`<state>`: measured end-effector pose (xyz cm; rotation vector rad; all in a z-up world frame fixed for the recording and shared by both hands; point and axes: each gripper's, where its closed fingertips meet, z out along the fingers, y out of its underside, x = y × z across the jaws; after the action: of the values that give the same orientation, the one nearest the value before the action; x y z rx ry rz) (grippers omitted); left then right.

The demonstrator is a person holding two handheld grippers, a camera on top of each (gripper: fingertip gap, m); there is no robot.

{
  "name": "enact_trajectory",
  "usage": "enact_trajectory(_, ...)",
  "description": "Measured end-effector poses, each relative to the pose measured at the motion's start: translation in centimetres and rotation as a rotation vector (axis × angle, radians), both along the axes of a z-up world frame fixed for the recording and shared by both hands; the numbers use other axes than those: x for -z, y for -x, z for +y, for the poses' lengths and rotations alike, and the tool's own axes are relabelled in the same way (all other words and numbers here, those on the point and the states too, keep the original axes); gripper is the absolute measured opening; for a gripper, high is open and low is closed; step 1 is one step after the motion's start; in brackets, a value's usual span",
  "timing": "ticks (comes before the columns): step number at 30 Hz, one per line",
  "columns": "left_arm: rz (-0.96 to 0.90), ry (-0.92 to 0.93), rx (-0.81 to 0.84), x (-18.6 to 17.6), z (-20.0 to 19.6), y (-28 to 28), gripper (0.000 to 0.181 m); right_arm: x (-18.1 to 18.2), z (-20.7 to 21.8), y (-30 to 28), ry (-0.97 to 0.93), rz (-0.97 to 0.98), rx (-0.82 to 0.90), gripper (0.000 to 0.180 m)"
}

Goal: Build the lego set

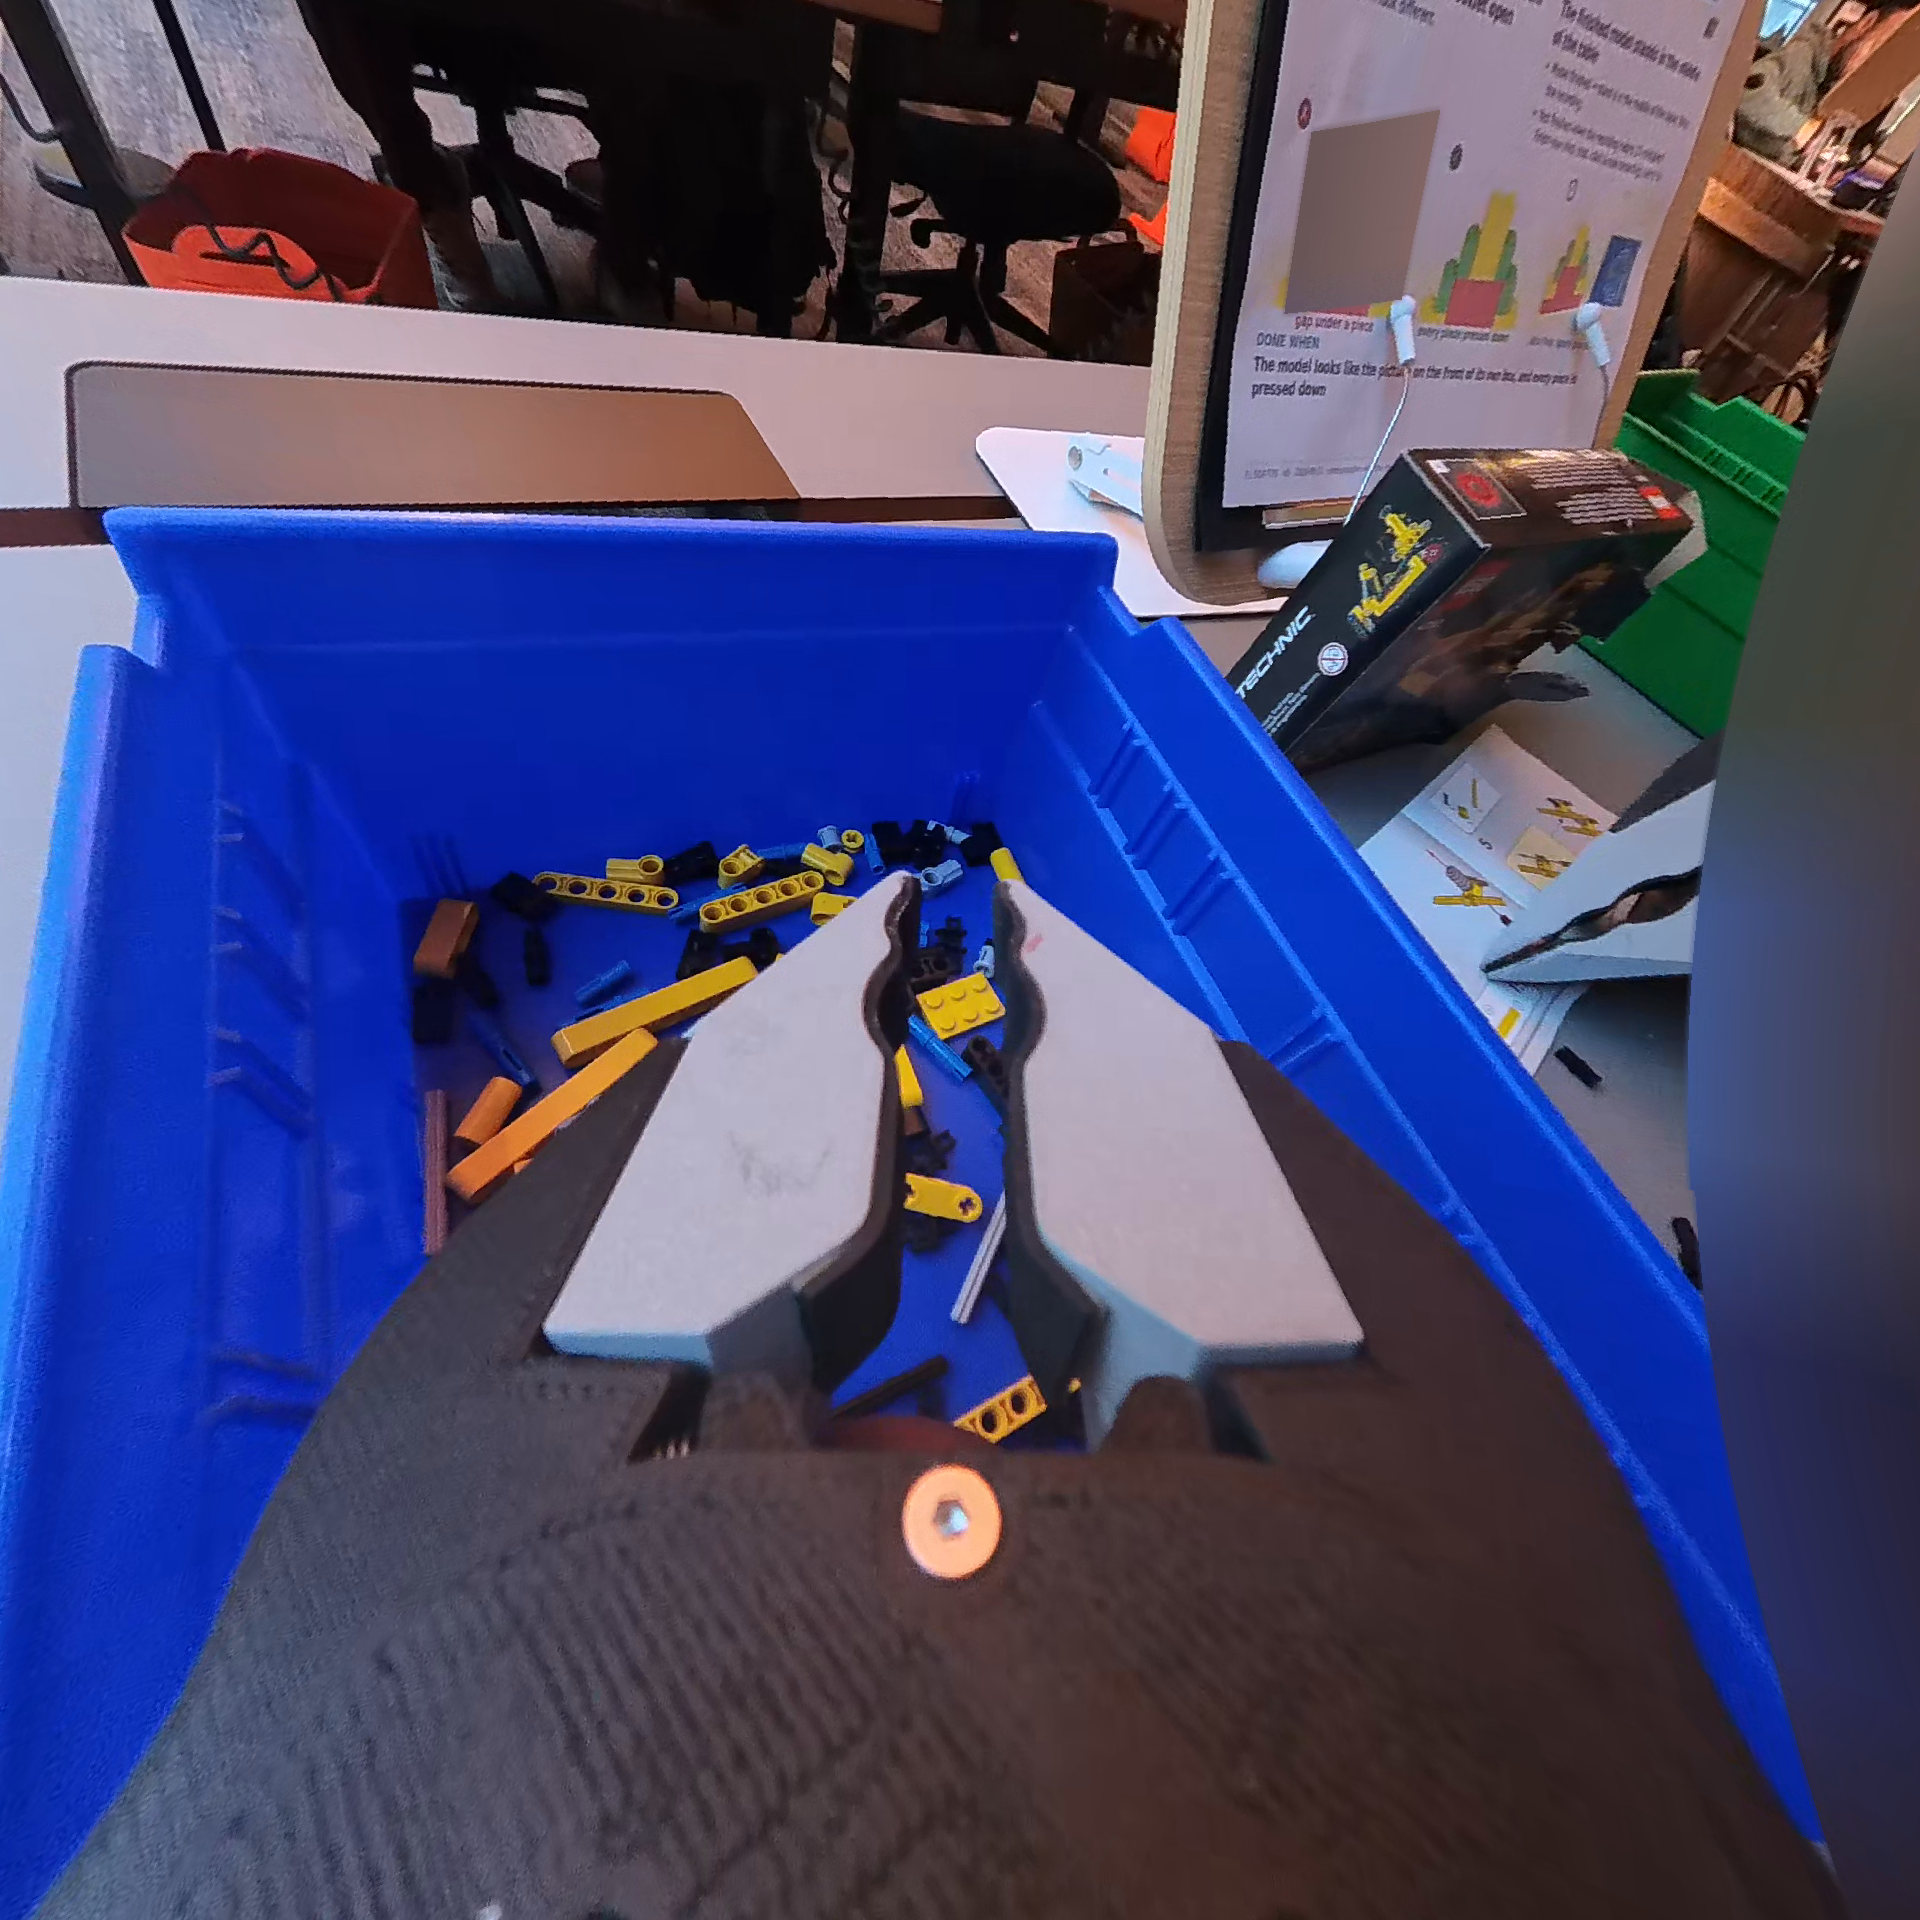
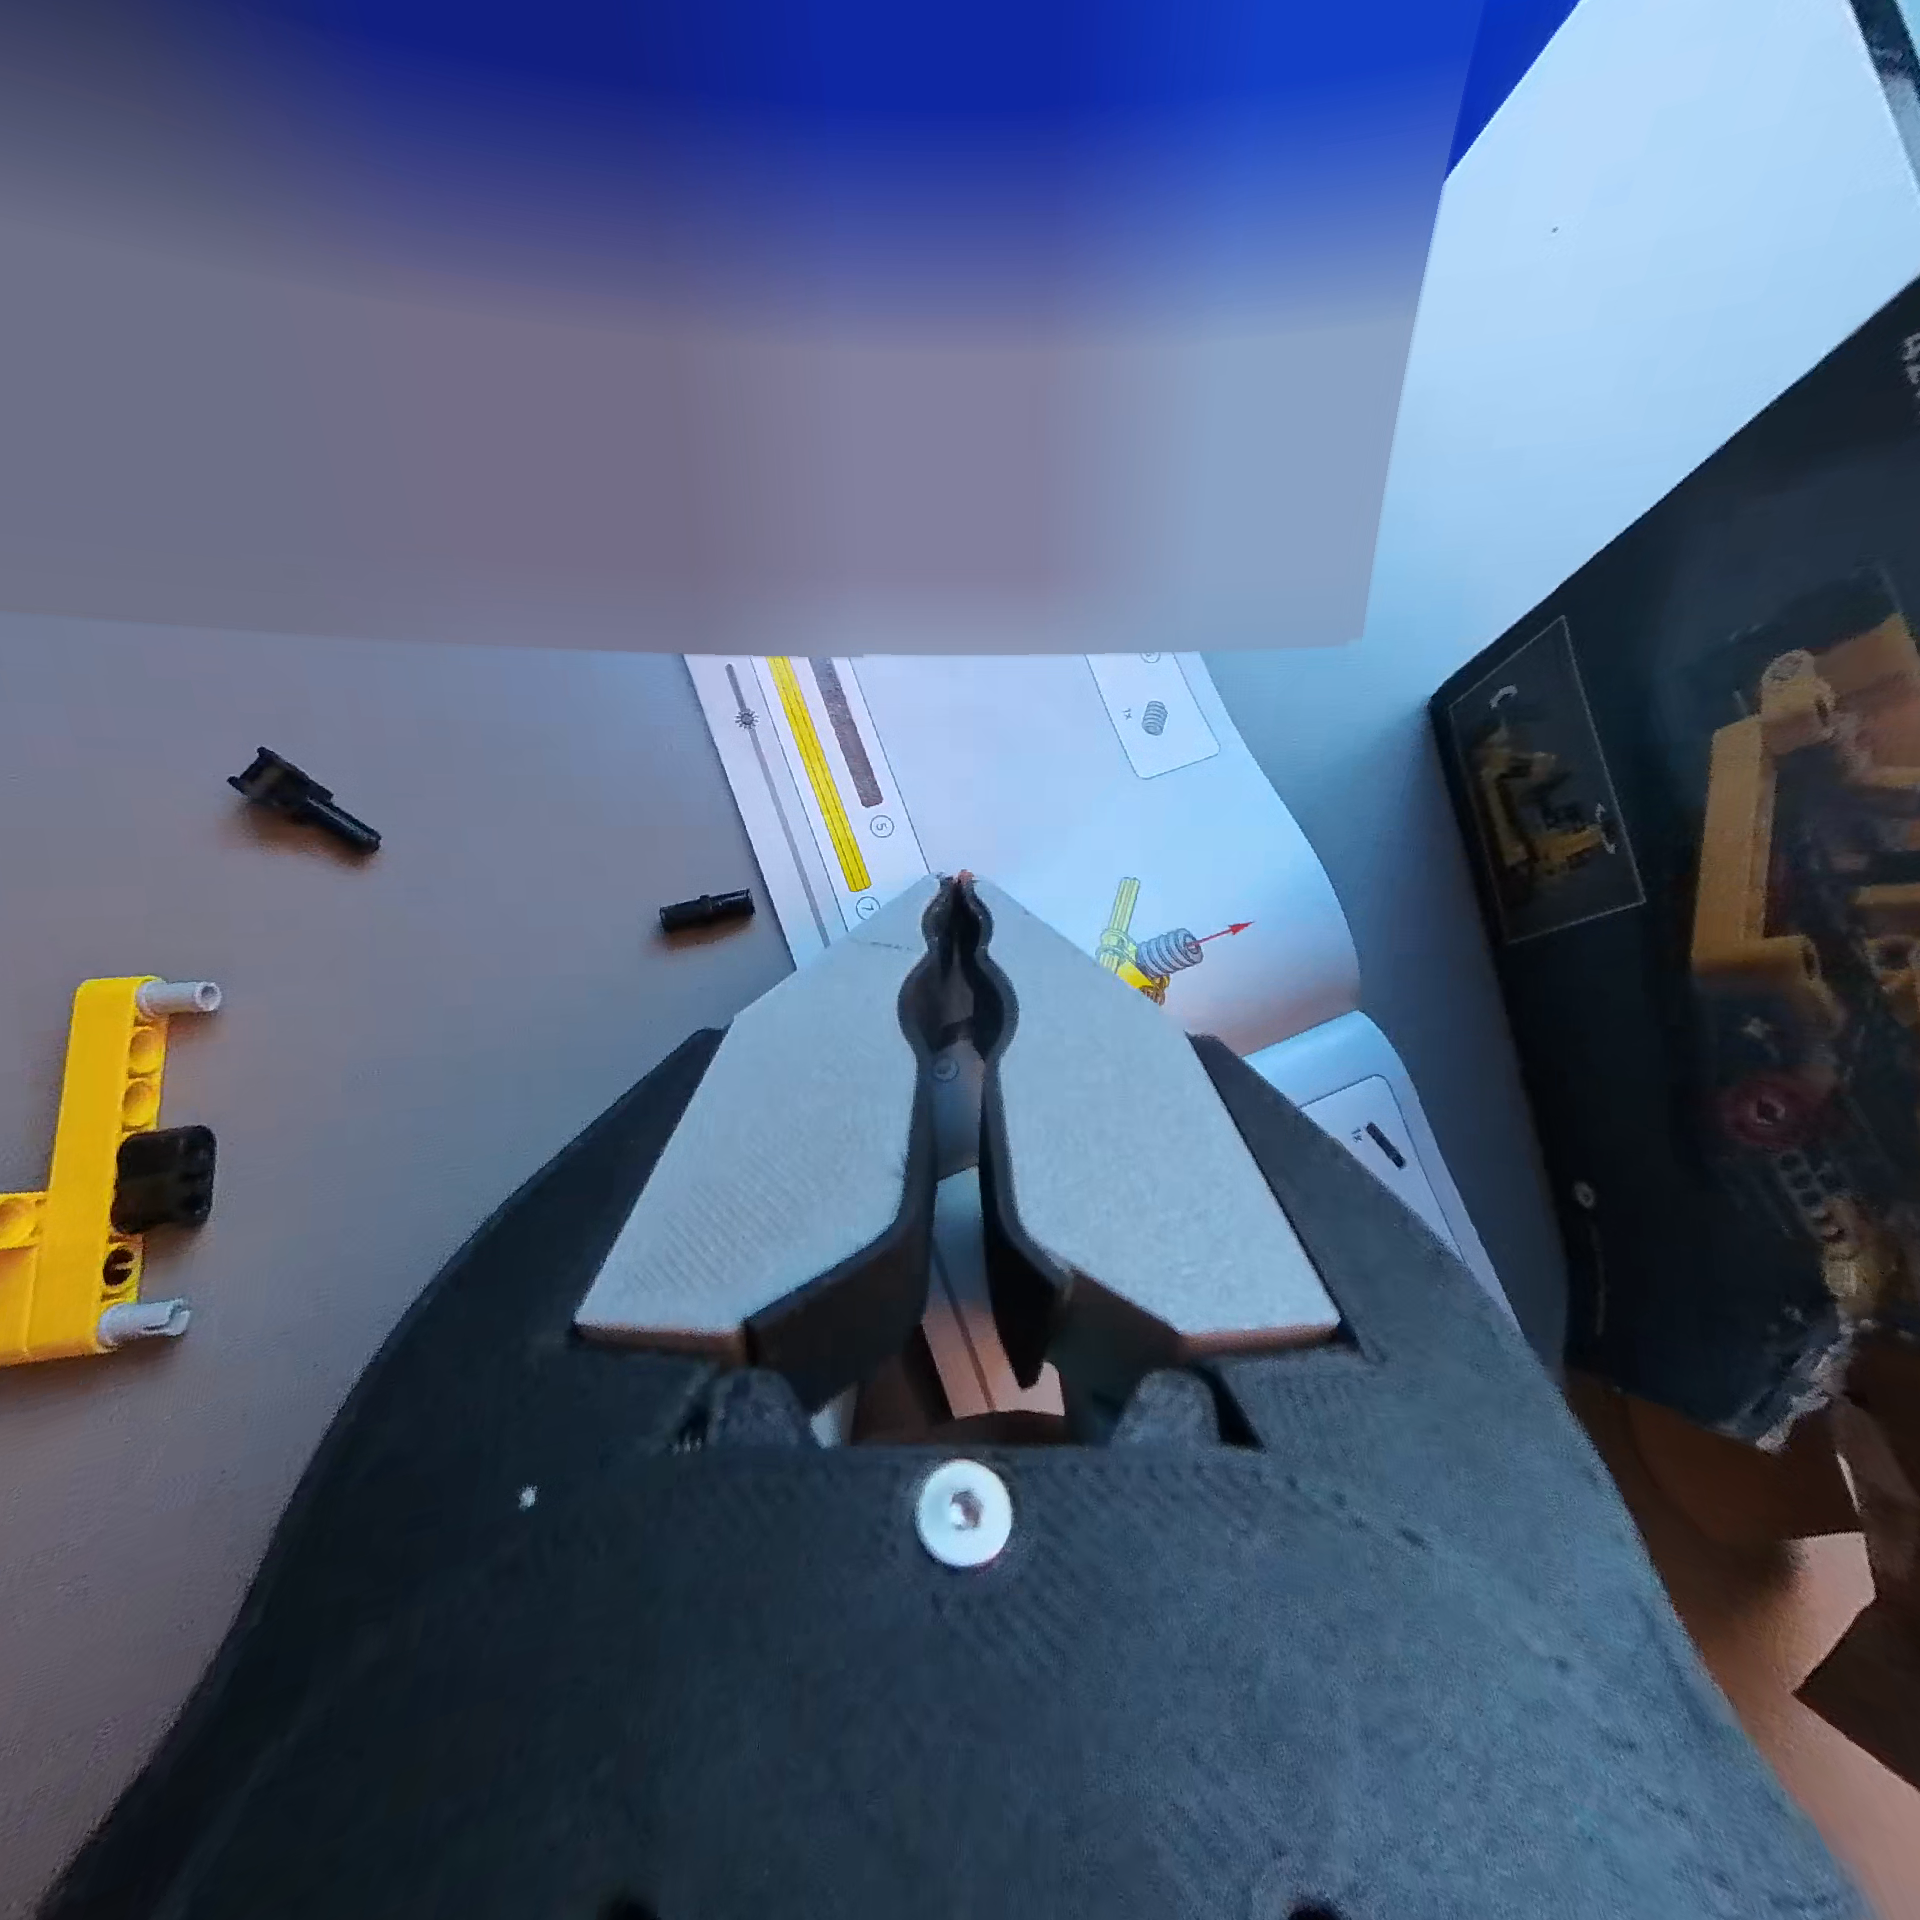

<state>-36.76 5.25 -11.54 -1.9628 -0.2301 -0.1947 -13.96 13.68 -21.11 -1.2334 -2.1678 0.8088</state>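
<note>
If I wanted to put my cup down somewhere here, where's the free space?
Barest is the grey tabletop between the half-built yellow frame, two loose black pins and the instruction booklet. Right of that, the booklet and the set's black box fill the space. The blue bin is littered with Lego pieces, with the left tool over them.
</note>
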Motion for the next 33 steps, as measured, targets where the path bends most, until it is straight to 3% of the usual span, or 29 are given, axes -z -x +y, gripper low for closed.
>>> enact_trajectory(6,0.017,0.003,0.002,0.0,0.0,-0.1,0.012,0.0,0.1,0.0,0.036,-0.054,0.0,0.0)
enact_trajectory(10,0.016,0.003,0.008,0.0,0.0,-0.2,0.012,-2.7,2.3,0.7,0.071,0.0,0.034,0.0)
enact_trajectory(17,0.016,0.001,-0.003,-0.1,0.0,0.0,0.011,0.1,3.1,0.2,0.157,-0.146,0.015,0.0)
enact_trajectory(33,0.037,0.007,0.007,0.0,0.0,-0.4,0.012,0.1,3.2,0.3,0.185,-0.101,-0.008,0.0)
